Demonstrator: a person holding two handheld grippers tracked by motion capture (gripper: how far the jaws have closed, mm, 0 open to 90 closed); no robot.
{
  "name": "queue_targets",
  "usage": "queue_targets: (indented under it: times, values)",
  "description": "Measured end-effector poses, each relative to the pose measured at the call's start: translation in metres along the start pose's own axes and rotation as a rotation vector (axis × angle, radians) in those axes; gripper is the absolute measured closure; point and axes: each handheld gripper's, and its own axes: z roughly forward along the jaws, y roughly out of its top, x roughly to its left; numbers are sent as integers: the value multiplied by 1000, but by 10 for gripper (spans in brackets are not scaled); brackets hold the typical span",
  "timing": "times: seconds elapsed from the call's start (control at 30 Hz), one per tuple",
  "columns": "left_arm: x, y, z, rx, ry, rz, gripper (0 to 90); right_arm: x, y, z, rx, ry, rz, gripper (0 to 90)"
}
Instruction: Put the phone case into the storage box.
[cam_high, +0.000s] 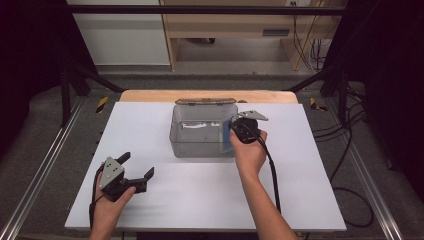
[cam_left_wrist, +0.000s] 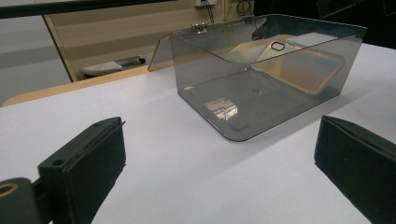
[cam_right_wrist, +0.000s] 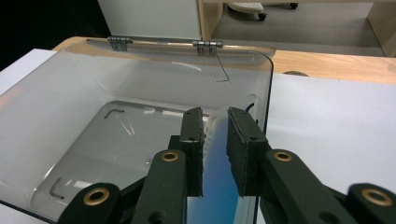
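A clear grey plastic box (cam_high: 200, 145) stands open at the middle of the white table, its lid (cam_high: 205, 101) folded back behind it. In the right gripper view, my right gripper (cam_right_wrist: 215, 121) reaches over the box's right wall (cam_right_wrist: 266, 107), shut on the edge of a blue and white phone case (cam_right_wrist: 217, 182). The case (cam_left_wrist: 299, 65) stands slanted against that wall inside the box (cam_left_wrist: 243, 126). From above, my right gripper (cam_high: 232, 132) and the case (cam_high: 226, 139) sit at the box's right side. At the front left, my left gripper (cam_high: 137, 165) rests open on the table, its jaws wide apart and nothing between them.
The white tabletop (cam_high: 200, 195) lies on a wooden board (cam_high: 150, 95) that shows at the far edge. A black cable (cam_high: 272, 175) trails from the right gripper along the forearm. Metal rails (cam_high: 45, 165) run beside the table, with cables on the floor at the right.
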Motion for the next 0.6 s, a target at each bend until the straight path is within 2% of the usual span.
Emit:
queue_targets:
  times: [0.37,0.6]
  values:
    - [0,0,0,-2,0,-1,23,-1,2,-7,-30,10,-7,690]
    - [0,0,0,-2,0,0,23,-5,3,-9,-40,13,-7,534]
